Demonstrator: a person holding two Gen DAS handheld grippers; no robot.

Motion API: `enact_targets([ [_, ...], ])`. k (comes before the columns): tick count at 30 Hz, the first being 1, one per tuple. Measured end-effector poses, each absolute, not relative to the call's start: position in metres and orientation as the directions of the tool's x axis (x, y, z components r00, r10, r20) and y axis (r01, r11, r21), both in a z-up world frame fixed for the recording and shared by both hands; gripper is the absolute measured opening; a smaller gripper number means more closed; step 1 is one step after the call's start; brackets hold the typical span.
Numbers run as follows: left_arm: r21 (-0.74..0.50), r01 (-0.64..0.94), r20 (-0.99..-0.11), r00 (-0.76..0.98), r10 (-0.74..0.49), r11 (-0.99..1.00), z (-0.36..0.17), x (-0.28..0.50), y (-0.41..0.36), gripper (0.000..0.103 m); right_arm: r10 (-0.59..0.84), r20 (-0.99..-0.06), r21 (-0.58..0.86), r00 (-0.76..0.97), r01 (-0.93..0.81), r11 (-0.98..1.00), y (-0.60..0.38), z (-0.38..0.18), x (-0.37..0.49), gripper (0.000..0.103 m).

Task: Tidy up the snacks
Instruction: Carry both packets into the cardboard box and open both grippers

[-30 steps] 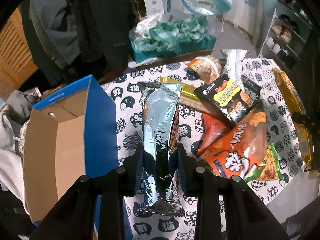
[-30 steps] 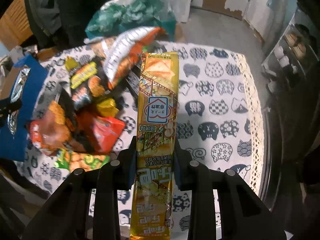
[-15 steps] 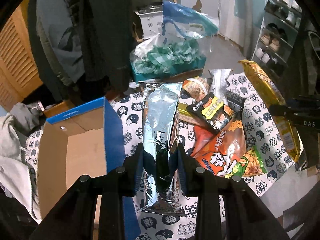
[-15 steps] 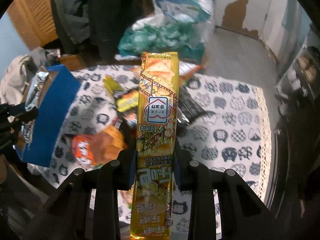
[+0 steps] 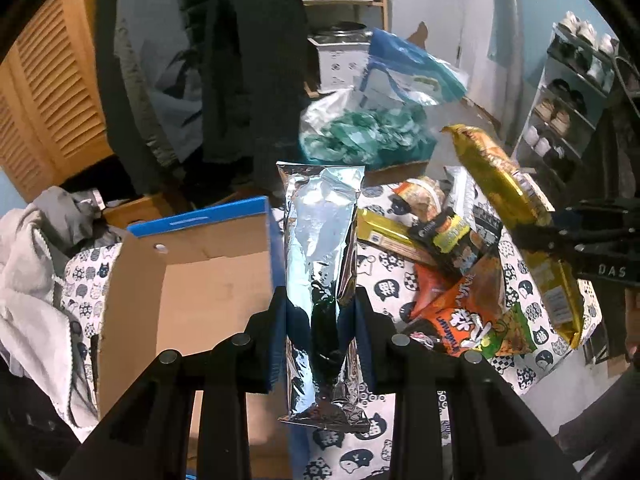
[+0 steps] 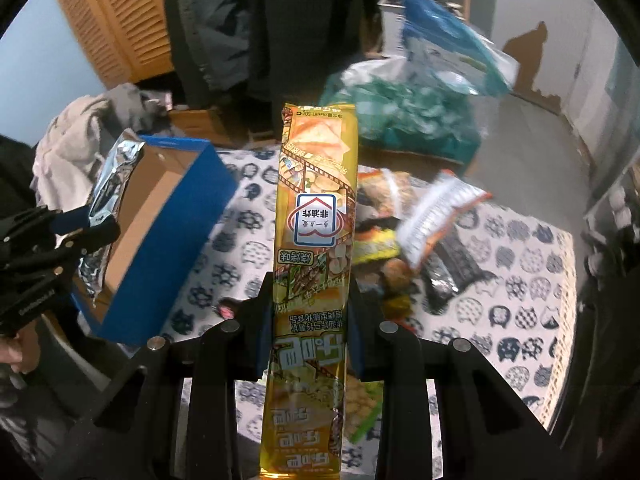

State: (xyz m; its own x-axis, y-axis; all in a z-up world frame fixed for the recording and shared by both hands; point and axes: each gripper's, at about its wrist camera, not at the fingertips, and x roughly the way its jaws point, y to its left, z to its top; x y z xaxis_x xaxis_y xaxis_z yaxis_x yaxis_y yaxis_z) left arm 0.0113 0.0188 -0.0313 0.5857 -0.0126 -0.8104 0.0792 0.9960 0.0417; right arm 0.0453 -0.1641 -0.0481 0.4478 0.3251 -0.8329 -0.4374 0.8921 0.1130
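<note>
My left gripper [image 5: 320, 316] is shut on a long silver foil snack pack [image 5: 320, 248], held upright in the air beside the right wall of an open blue cardboard box [image 5: 192, 280]. My right gripper [image 6: 308, 312] is shut on a long yellow cracker pack [image 6: 316, 208], held above the table. The box [image 6: 168, 232] lies left of it in the right wrist view, with the left gripper [image 6: 84, 228] and silver pack [image 6: 116, 172] over it. The yellow pack [image 5: 516, 216] and right gripper [image 5: 556, 232] show at the right of the left wrist view.
A pile of snack bags [image 5: 460, 280] lies on the cat-print tablecloth [image 6: 520, 280] right of the box. A teal bag bundle [image 5: 368, 136] sits behind the table. Grey clothes [image 5: 32, 264] lie left of the box. A shoe rack [image 5: 568, 92] stands at far right.
Both grippers have risen with their packs. The left one has shifted towards the box. The right one has swung left, so the box is now in its view.
</note>
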Motion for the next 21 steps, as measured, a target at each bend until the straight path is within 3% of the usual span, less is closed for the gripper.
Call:
enact_targets([
  [21,-0.004,-0.072,-0.808,0.588,0.040,0.997,-0.039,-0.003,0.113,0.031,0.430,-0.849,0.189,0.307,-0.584,0.790,-0.025,-0.055,0.058,0.029],
])
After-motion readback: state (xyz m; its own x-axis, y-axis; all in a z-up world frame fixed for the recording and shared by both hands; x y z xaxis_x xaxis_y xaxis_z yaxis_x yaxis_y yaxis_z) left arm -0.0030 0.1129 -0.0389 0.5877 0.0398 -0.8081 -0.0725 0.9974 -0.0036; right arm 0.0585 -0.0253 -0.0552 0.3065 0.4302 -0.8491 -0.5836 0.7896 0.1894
